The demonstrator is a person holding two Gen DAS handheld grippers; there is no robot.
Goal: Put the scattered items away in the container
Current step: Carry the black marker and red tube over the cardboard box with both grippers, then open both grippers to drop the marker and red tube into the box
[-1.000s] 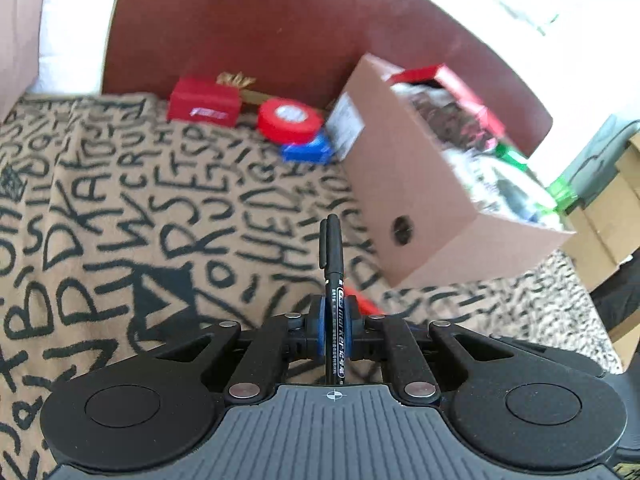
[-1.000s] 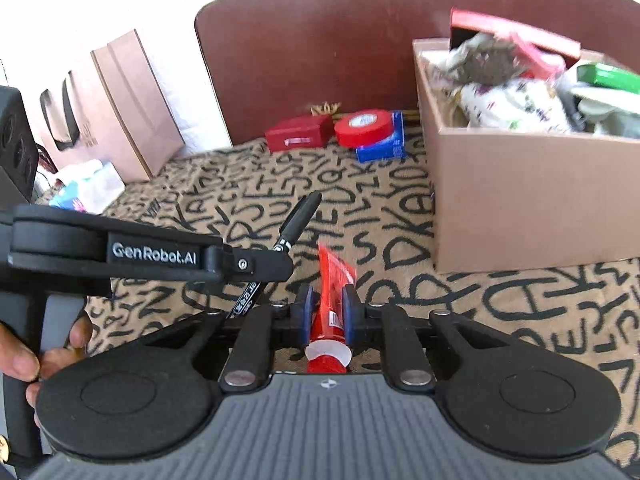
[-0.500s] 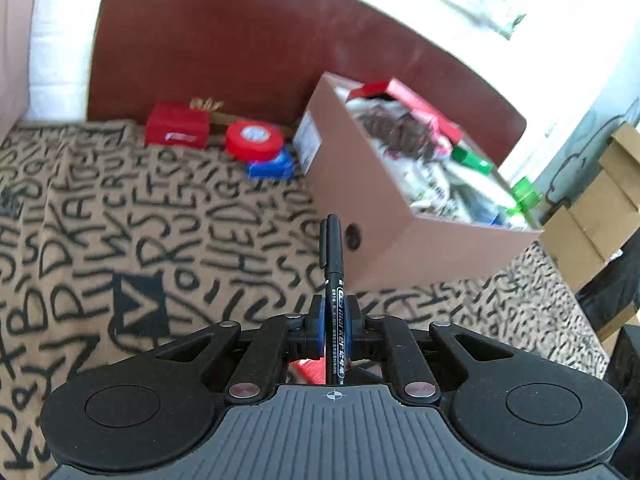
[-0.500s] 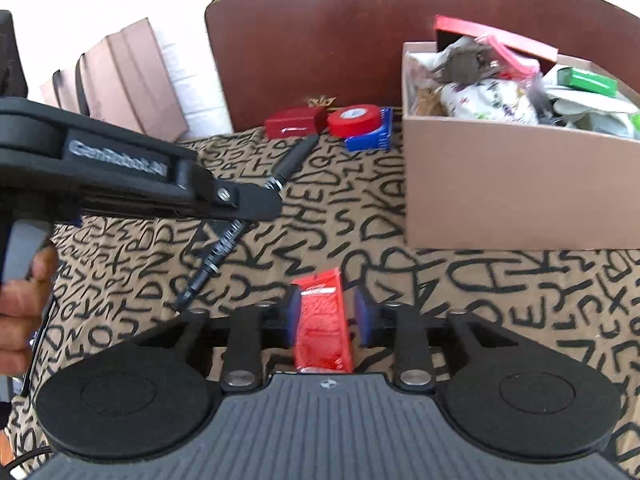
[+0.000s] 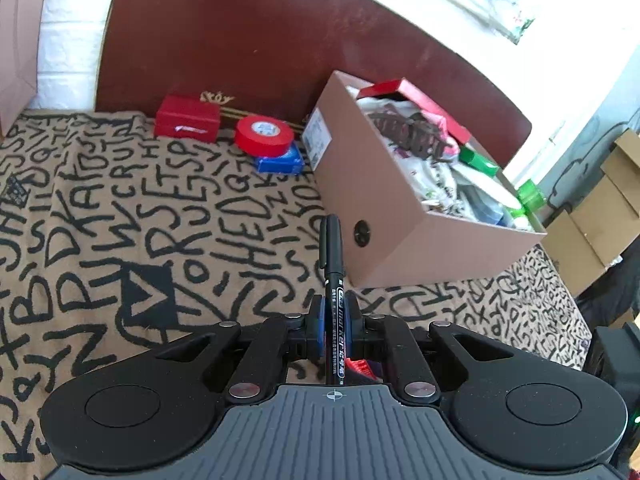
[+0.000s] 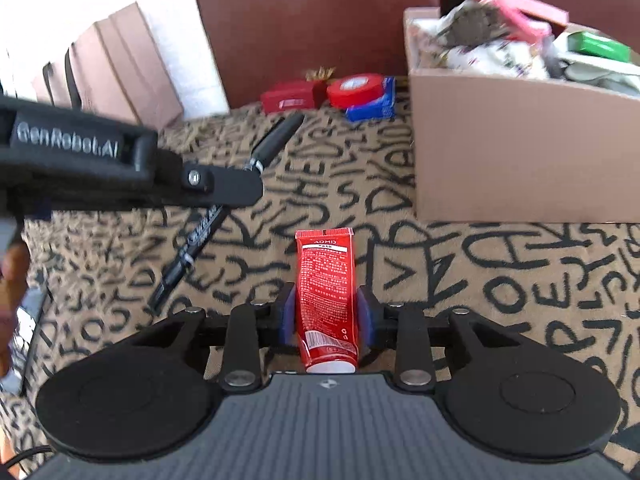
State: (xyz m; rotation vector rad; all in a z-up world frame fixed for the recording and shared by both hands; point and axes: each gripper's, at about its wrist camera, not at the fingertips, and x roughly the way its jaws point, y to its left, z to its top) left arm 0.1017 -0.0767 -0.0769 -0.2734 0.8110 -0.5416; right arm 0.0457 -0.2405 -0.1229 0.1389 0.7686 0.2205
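Shift since a second ago: both of your grippers have come up off the lettered blanket (image 5: 132,216), and each has carried its item up with it; the cardboard box (image 5: 392,216) now sits fuller in the left wrist view, its open top showing.
Cardboard box: it stands on the blanket against the brown headboard (image 5: 248,48), already heaped with packets and cloth, so you have little free room near the rim.
Left gripper (image 5: 334,322): clamped tight on the black marker (image 5: 333,264), which points ahead toward the box's near wall.
Right gripper (image 6: 326,316): jaws narrow, pads pressing both sides of the red tube (image 6: 326,292), cap end toward the camera, crimped end forward. A second ago it lay lower between the pads; now more of its length stands clear ahead of them.
Left behind: red box (image 5: 187,119), red tape roll (image 5: 264,136) and blue packet (image 5: 280,162), grouped by the headboard just beside the box's far corner.
Meaning for the task: both pickups look done, and you seem to be carrying. Judging by the heap, you will need to clear the rim before letting go, or the marker may roll back out.
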